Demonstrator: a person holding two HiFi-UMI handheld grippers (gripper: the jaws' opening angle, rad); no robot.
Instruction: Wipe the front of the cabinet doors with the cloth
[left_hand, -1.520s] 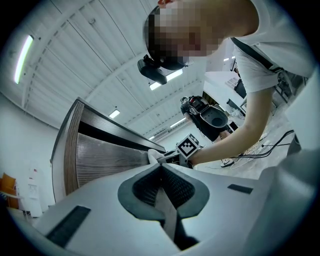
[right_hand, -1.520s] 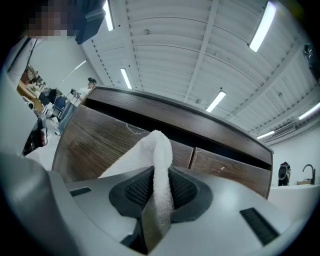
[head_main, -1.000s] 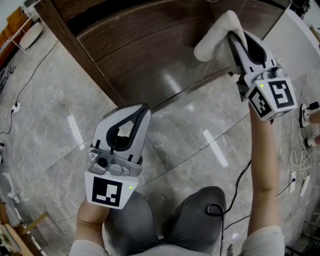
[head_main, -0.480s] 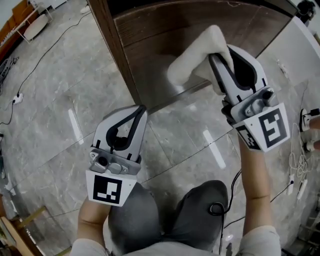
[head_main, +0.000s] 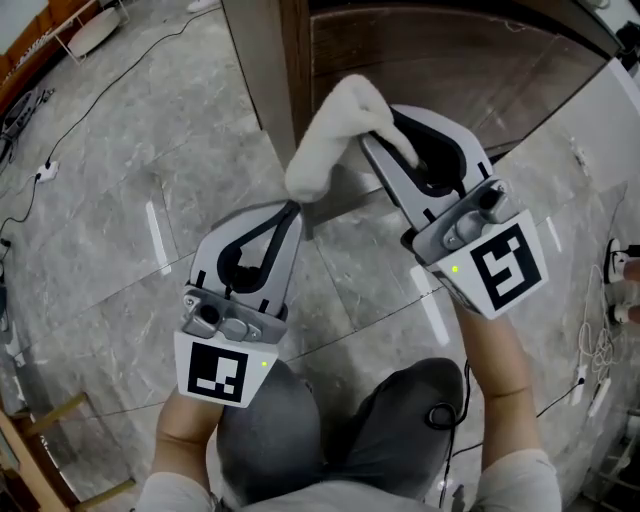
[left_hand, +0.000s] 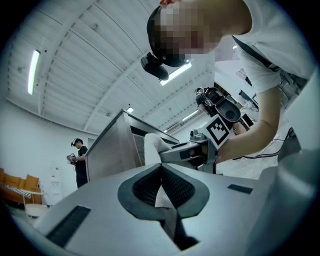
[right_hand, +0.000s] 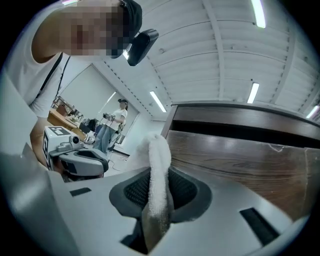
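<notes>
The white cloth (head_main: 335, 130) stands up out of my right gripper (head_main: 382, 128), whose jaws are shut on it; it sits just in front of the dark wood cabinet door (head_main: 450, 70), close to the cabinet's left corner (head_main: 290, 70). In the right gripper view the cloth (right_hand: 160, 150) rises between the pads of the right gripper (right_hand: 159, 192), with the cabinet door (right_hand: 240, 160) beyond. My left gripper (head_main: 292, 210) hangs over the floor just below the cloth's lower end, shut on nothing. In the left gripper view, the left gripper (left_hand: 161, 167) has its pads meeting.
Grey marble floor tiles (head_main: 120, 250) spread to the left and below. Cables (head_main: 598, 340) lie on the floor at right, and another cable (head_main: 60, 160) at left. The person's knees (head_main: 350, 430) are at the bottom. A bystander (left_hand: 79, 155) stands far off.
My right gripper has carried the cloth leftward along the cabinet front to its left corner and nearer the left gripper. The left gripper has hardly moved.
</notes>
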